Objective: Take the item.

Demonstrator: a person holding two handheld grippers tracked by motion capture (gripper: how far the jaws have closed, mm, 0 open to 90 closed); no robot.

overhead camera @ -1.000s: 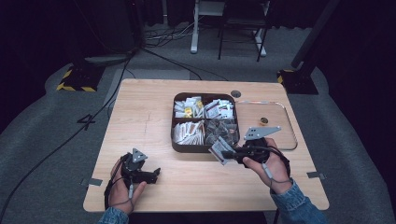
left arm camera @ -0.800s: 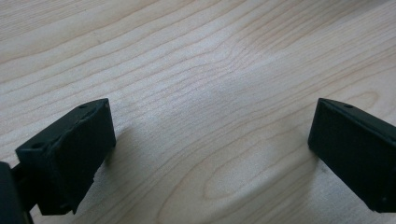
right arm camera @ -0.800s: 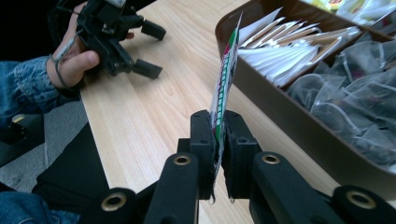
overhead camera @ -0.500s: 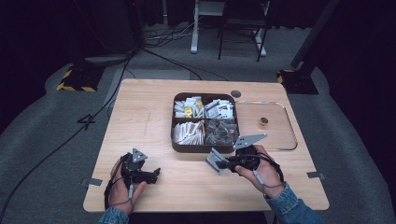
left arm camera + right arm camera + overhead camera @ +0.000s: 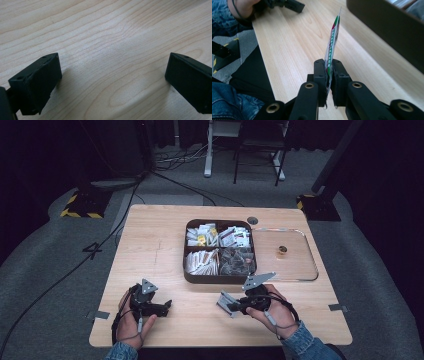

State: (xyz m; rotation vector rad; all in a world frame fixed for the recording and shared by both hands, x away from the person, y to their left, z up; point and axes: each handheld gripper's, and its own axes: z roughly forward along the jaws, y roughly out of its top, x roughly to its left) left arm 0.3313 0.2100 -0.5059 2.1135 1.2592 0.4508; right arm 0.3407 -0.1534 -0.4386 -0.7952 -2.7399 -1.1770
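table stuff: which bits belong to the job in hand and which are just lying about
In the job:
right gripper, shut on a packet
brown tray of packets

Lying about:
left gripper, open over bare table
clear lid
small round thing on the lid

Light wooden table (image 5: 150,245), visible grain, rounded corners, standing on grey carpet floor (image 5: 45,265). Small round grommet hole (image 5: 252,220) near the table's far edge. Tape marks (image 5: 93,250) on the carpet left of the table; short grey tape strips (image 5: 101,314) at the near left and near right of the table. Black cable (image 5: 75,270) runs across the carpet from the far side toward the near left. Yellow-black striped base (image 5: 80,206) at far left, a second dark base (image 5: 320,206) at far right with an angled dark post. White desk legs (image 5: 207,150) and dark chair legs (image 5: 255,157) beyond. Surroundings dark; light falls mainly on the table.
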